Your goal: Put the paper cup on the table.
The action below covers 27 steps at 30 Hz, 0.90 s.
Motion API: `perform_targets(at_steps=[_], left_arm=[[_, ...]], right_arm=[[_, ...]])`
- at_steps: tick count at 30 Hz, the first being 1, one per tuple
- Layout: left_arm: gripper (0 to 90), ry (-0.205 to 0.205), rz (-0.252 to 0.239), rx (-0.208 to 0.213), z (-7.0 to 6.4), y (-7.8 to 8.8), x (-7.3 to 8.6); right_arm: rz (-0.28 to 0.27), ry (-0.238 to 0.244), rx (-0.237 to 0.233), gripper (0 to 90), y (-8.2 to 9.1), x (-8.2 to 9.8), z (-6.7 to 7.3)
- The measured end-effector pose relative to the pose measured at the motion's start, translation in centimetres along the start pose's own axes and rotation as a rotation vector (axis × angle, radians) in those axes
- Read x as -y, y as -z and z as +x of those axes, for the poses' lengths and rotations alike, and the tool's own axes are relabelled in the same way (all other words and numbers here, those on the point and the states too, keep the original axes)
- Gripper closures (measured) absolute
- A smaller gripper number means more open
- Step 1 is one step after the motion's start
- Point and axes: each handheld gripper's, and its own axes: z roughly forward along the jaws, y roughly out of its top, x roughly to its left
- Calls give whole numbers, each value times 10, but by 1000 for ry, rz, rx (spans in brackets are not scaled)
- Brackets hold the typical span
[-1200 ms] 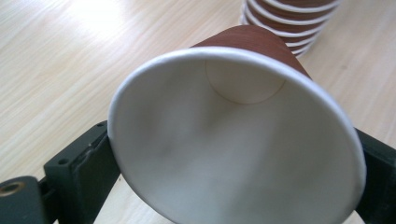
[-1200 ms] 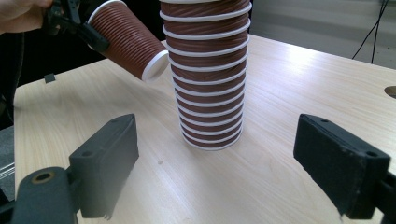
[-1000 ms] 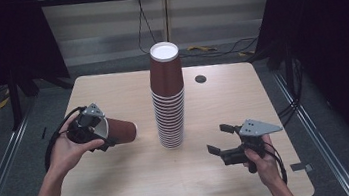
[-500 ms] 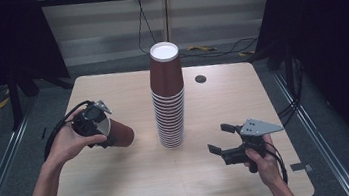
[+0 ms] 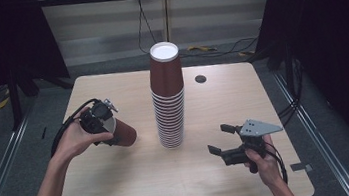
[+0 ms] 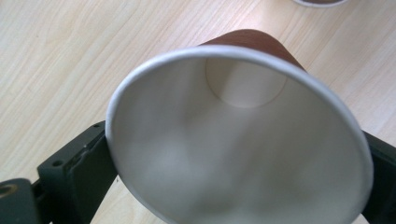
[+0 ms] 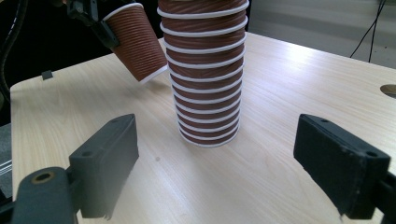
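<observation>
A tall stack of brown ribbed paper cups stands upside down at the table's middle, also close ahead in the right gripper view. Left of the stack, my left gripper holds a single brown cup by its rim, tilted with its base down toward the table. Its fingers flank the white rim of the cup. The jaws have just been opening, with the cup still between them. The cup hangs tilted beside the stack. My right gripper rests open at the front right, nothing between its fingers.
The light wooden table has a dark round cable hole at the back right. Dark curtains and metal floor rails flank the table. Cables trail from both grippers.
The left hand has shifted a little to the right and turned, so the cup's base now tips down toward the table. The right gripper has stayed in place.
</observation>
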Motion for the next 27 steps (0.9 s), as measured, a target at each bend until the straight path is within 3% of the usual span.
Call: perform_targets(at_steps=[6, 9, 13, 17, 22, 25, 27], left_arm=[[52, -4, 10, -20, 1, -4, -3], [53, -6, 6, -5, 1, -10, -4], [49, 12, -21, -5, 1, -13, -5], [44, -7, -29, -8, 1, -14, -5], [36, 15, -65, 26, 2, -19, 4], [36, 32, -101, 22, 3, -19, 9], [36, 14, -112, 23, 3, -19, 12]], right_arm=[[-1, -2, -1, 138, 0, 0, 0], [-2, -1, 0, 138, 0, 0, 0], [-5, -2, 0, 138, 0, 0, 0], [-6, 0, 0, 138, 1, 0, 0], [-7, -4, 4, 138, 2, 0, -1], [-6, -4, 3, 138, 2, 0, 0], [-3, -4, 3, 138, 1, 0, 0]])
